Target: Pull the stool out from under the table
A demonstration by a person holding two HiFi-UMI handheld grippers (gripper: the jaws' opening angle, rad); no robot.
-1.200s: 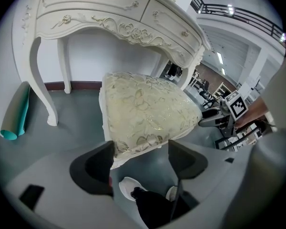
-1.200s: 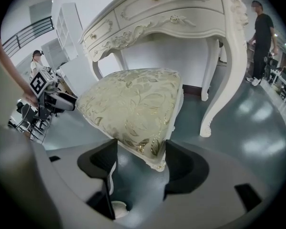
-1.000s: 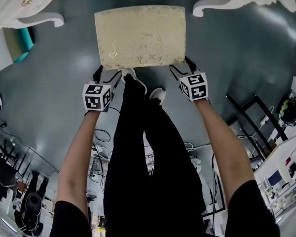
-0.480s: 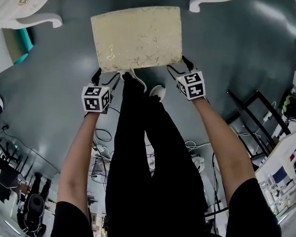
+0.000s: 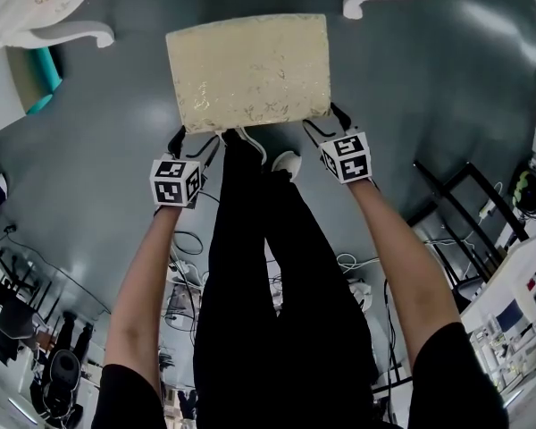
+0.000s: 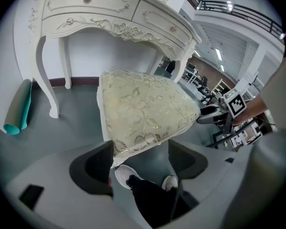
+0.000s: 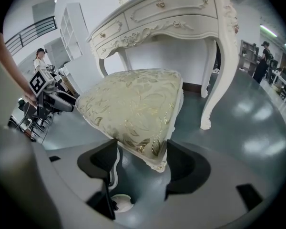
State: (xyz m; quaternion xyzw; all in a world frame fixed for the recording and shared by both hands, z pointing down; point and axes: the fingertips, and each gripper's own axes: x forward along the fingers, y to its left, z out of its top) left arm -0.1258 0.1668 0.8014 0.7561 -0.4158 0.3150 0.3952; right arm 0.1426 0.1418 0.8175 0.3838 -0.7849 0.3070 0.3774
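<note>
My left gripper [image 6: 139, 159] and right gripper [image 7: 140, 163] each have their jaws spread wide and clamped on a near corner of the stool [image 5: 248, 70], with the cushion wedged between the pads. I've been easing both back toward my legs and the stool has slid a touch with them, so its far edge now lies about level with the feet of the white table [image 6: 105, 6]. I judge the pull nearly done.

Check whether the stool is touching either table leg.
Apart. The head view shows bare floor between the stool and both table legs; the right gripper view shows that gap too.
</note>
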